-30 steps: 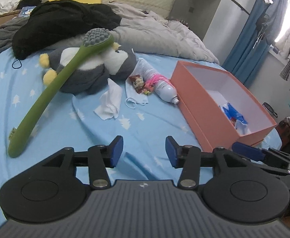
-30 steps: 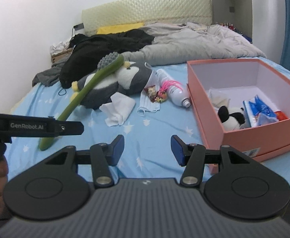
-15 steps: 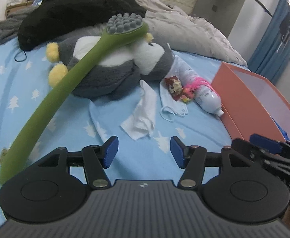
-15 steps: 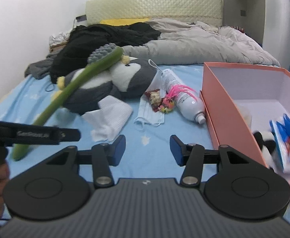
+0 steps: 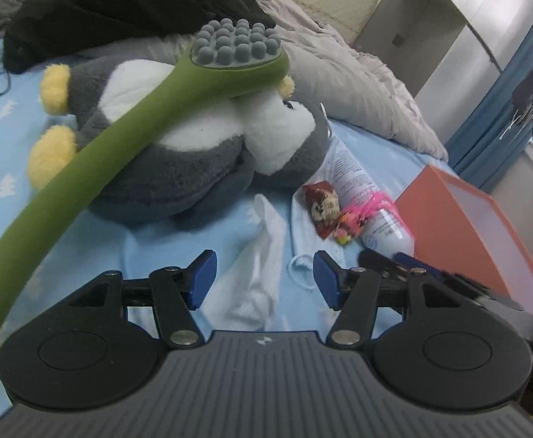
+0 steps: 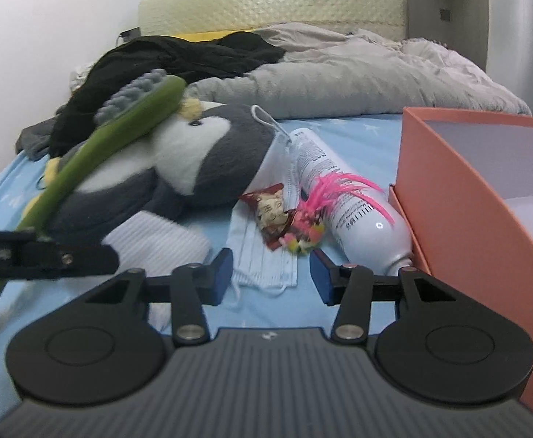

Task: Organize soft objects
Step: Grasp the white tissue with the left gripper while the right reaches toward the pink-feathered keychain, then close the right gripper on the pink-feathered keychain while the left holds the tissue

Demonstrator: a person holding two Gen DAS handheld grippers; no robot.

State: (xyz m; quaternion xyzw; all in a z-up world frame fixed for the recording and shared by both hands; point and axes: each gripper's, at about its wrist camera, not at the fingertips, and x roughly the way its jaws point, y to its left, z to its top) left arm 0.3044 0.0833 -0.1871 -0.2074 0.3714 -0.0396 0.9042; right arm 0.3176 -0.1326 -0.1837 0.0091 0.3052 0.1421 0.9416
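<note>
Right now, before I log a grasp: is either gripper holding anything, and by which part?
Nothing is held. The left gripper hangs open above the white cloth; the right gripper is open over the face mask.

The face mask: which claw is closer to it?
Right, probably. The right claw hangs open just over the mask's near edge. The left claw is open over the white cloth, with the mask off to its right.

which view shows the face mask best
The right wrist view: the face mask lies nearly whole between the open fingers. The left wrist view shows only its edge and ear loop, behind the white cloth.
</note>
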